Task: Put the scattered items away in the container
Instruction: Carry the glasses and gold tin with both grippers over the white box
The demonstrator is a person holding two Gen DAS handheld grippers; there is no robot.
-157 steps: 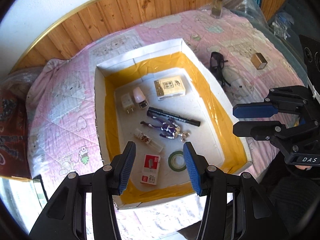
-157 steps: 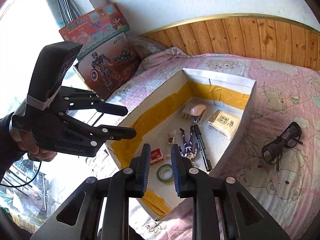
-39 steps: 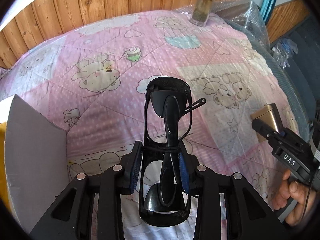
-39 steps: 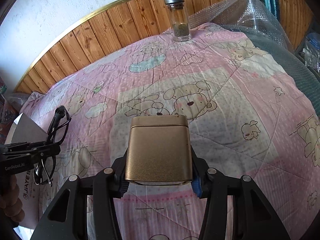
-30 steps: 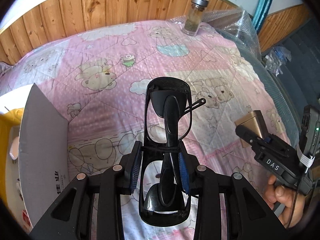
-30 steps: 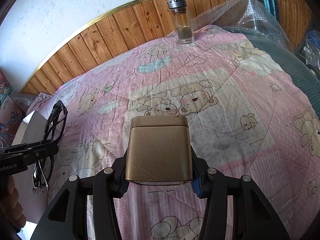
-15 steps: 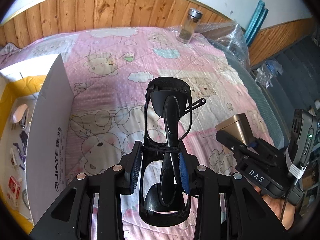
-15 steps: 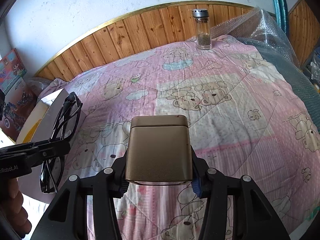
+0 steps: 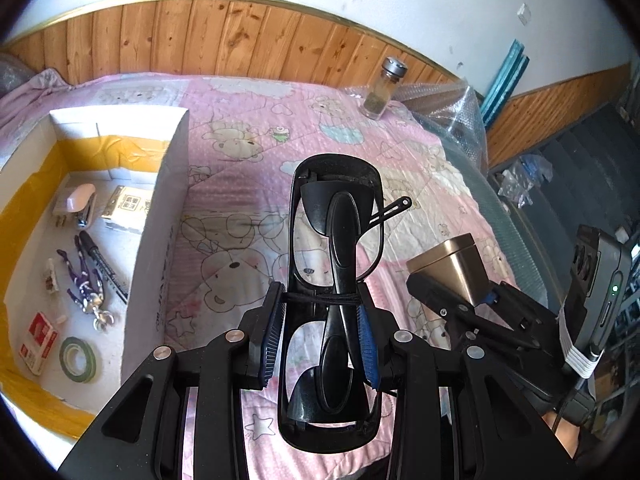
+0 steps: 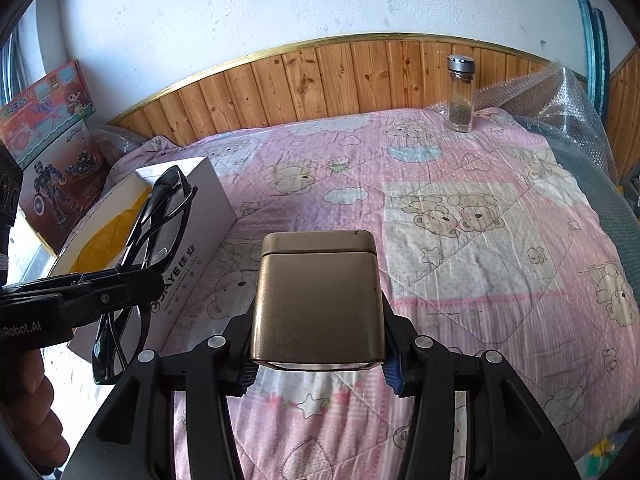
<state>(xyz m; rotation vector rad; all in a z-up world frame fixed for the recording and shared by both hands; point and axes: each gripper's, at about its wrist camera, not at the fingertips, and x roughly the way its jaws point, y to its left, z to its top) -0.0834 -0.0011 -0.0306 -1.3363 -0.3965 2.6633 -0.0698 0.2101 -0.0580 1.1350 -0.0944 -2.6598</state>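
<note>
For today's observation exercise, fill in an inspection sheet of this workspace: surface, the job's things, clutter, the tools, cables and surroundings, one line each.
Surface: pink bear-print quilt on a bed.
Job's things: white box with yellow-taped inside holds a marker, figurine, tape roll, red packet and other small items; black glasses and gold tin are held above the quilt.
Clutter: glass jar upright by the wooden headboard.
Tools: left tool shut on the glasses; right tool shut on the tin.
Cables: nothing seen.
Surroundings: bubble wrap; toy boxes against the wall.
</note>
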